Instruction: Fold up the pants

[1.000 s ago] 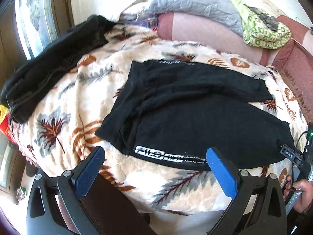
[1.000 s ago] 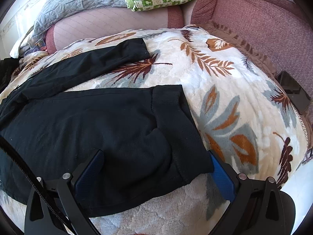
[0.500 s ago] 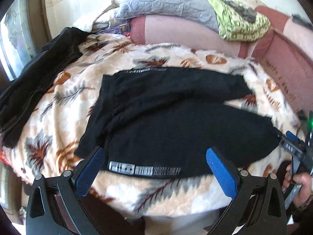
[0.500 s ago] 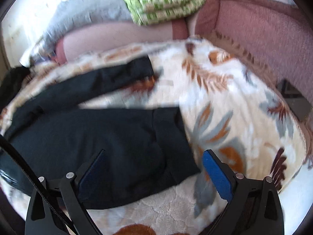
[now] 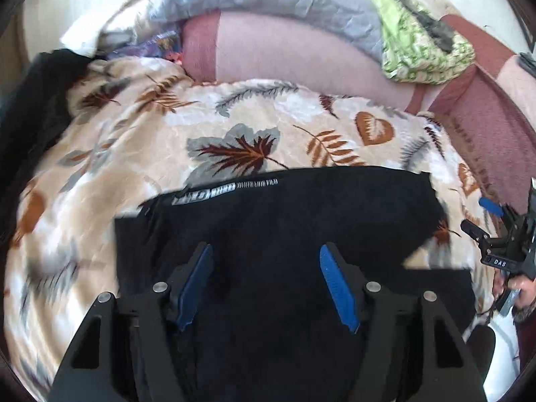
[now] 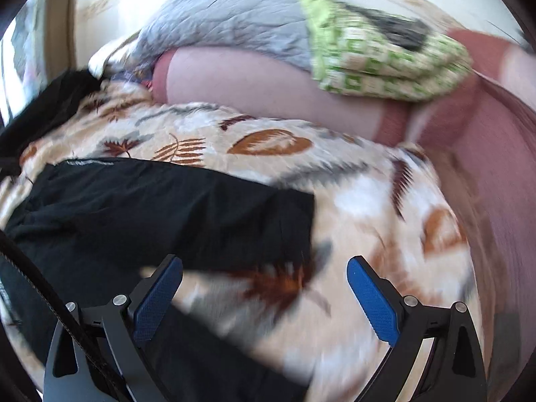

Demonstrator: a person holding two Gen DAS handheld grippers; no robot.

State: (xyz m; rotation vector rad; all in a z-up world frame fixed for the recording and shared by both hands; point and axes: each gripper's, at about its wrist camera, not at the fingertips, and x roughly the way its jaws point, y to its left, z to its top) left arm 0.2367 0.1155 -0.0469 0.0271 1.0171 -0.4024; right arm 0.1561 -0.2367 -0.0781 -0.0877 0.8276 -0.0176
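Black pants (image 5: pixel 301 221) with white lettering on the waistband (image 5: pixel 227 191) lie spread on a leaf-patterned blanket (image 5: pixel 140 140). My left gripper (image 5: pixel 266 268) hovers over the waist part, and its jaws are closing. The black cloth lies under and between the blue pads (image 5: pixel 197 281), which do not press on it. In the blurred right wrist view, my right gripper (image 6: pixel 264 288) is wide open over the blanket, with nothing between its fingers. One end of the pants (image 6: pixel 150 207) lies to its upper left. The right gripper (image 5: pixel 495 234) also shows at the right edge, in a person's hand.
A grey quilt (image 5: pixel 284 3) and a green patterned folded cloth (image 5: pixel 418 53) rest on a pink bolster (image 5: pixel 284 60) at the back. Another black garment (image 5: pixel 30 117) is heaped at the left. A reddish sofa side (image 5: pixel 485 124) runs along the right.
My left gripper has moved forward from the blanket's near edge to over the pants, and its jaws have narrowed. My right gripper has lifted off the pants' hem and rolled, staying wide open.
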